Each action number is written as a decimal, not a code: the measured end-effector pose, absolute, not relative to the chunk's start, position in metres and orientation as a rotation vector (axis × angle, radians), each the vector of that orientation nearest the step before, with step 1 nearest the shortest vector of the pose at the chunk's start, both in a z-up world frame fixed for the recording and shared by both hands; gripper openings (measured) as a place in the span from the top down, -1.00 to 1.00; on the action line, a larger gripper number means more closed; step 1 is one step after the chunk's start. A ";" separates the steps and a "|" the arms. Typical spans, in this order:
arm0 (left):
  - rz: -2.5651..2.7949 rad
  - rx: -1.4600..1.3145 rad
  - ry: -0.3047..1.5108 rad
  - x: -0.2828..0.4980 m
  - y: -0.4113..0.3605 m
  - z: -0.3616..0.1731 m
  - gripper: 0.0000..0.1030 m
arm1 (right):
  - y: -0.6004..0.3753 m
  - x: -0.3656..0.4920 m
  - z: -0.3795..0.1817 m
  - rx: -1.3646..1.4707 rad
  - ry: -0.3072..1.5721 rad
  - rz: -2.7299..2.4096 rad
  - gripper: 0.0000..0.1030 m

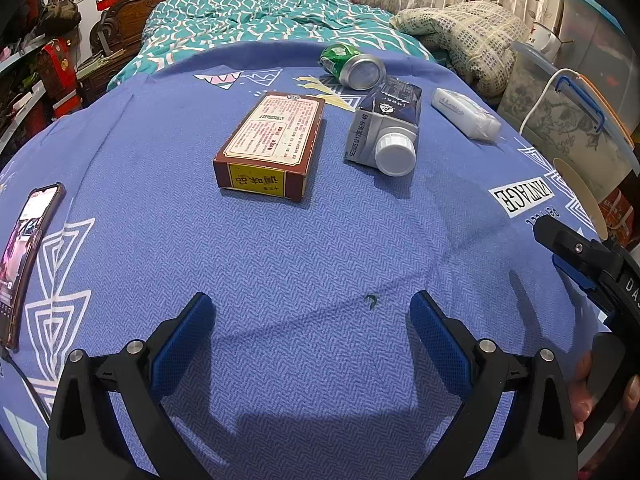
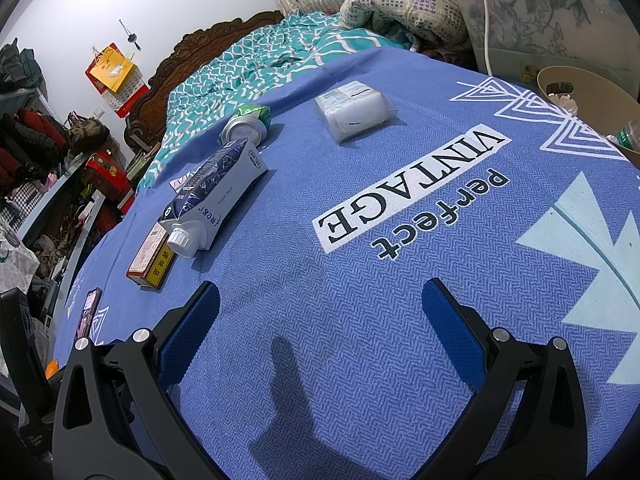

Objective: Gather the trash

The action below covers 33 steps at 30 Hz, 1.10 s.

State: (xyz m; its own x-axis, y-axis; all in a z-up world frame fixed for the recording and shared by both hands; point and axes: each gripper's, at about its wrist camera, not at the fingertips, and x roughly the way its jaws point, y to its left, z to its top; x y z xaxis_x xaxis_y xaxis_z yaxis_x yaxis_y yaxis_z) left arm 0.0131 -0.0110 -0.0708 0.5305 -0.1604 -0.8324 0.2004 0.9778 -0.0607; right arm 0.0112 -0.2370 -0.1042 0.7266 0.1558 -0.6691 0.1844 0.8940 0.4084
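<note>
pre-grasp, nothing picked yet. left gripper [image 1: 310, 336] and right gripper [image 2: 320, 320] both hover over bare blue cloth [image 1: 320, 248], jaws spread wide and empty. trash sits ahead in a loose cluster — brown box [image 1: 270, 146] nearest the left gripper, milk carton [image 1: 386, 126] just beside it, green can [image 1: 352, 66] touching the carton's far end, tissue pack [image 2: 354, 112] set apart. beige bin [image 2: 592, 104] at the cloth's right edge, already holding scraps. likely next: left gripper reaches forward to straddle the box — its flat wide body probably needs a grip across the narrow side. phone [image 1: 24, 256] at left isn't trash.
</note>
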 end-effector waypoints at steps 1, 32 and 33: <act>-0.215 0.044 0.989 0.013 -0.011 -0.071 -0.84 | -0.237 0.011 -0.104 0.476 0.765 -0.017 -0.94; -0.218 0.047 0.988 0.013 -0.013 -0.070 -0.84 | -0.236 0.011 -0.105 0.478 0.763 -0.019 -0.94; -0.219 0.047 0.988 0.013 -0.013 -0.070 -0.83 | -0.236 0.011 -0.105 0.478 0.763 -0.019 -0.95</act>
State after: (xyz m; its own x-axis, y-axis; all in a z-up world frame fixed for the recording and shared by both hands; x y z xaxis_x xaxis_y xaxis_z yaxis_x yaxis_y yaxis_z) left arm 0.0130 -0.0134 -0.0701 0.5301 -0.1617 -0.8324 0.2046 0.9770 -0.0595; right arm 0.0108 -0.2364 -0.1047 0.7276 0.1539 -0.6685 0.1867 0.8933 0.4089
